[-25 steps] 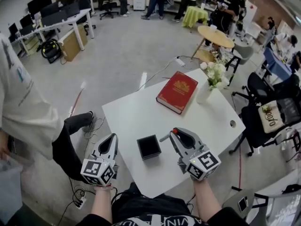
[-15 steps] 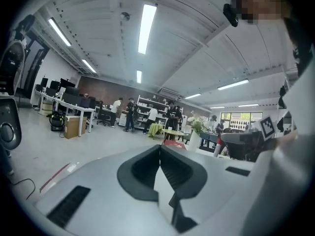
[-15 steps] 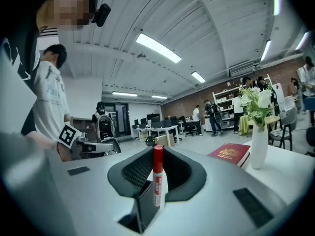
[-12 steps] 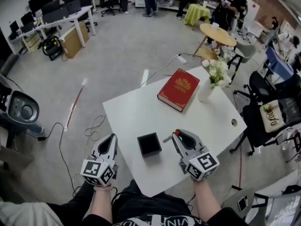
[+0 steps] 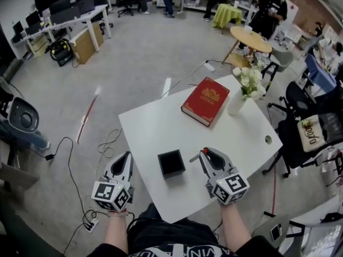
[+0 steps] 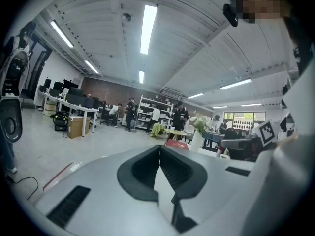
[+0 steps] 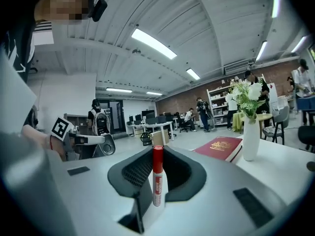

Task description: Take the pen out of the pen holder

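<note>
A black square pen holder (image 5: 171, 163) stands near the front of the white table (image 5: 155, 127), and its inside looks dark. To the right of the holder, my right gripper (image 5: 204, 154) is shut on a red-capped marker pen (image 5: 196, 157). In the right gripper view the pen (image 7: 157, 176) stands upright between the pads of the right gripper (image 7: 157, 154). My left gripper (image 5: 127, 157) hangs off the table's left edge with its jaws shut and nothing between them. The left gripper (image 6: 160, 149) faces the room.
A red book (image 5: 205, 101) lies at the table's far side beside a white vase of flowers (image 5: 236, 101). A cable hole (image 5: 268, 140) sits near the right edge. Cables (image 5: 107, 142) lie on the floor to the left, and a black chair (image 5: 308, 135) with a cushion stands to the right.
My right gripper has sunk a little with the pen in it. The person in white at the left has gone from view. The left gripper has kept still.
</note>
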The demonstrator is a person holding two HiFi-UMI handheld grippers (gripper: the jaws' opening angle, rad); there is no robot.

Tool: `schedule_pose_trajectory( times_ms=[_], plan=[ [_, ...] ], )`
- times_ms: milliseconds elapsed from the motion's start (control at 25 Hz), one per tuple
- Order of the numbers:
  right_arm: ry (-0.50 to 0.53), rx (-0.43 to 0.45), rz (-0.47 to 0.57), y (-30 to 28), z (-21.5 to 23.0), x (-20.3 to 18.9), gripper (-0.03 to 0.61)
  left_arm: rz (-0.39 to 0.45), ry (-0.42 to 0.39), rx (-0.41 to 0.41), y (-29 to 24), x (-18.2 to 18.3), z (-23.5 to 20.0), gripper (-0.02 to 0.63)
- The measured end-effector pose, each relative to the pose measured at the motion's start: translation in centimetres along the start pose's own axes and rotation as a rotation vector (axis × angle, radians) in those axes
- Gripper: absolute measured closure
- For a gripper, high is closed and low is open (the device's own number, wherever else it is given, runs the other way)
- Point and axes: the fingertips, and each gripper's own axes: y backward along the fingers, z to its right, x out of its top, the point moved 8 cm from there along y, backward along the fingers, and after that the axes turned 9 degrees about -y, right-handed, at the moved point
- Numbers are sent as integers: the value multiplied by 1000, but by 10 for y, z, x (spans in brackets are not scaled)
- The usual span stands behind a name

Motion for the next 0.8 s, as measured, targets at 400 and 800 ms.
schedule_pose_trajectory(
  times_ms=[400,800],
  plan=[
    [0,-29,-10,-1,6,-6,512,-6,5,9,1,-3,-3,609],
    [-6,-44,-16,-1,9,-8,512,-12,9,17,2,-4,-7,609]
  ],
)
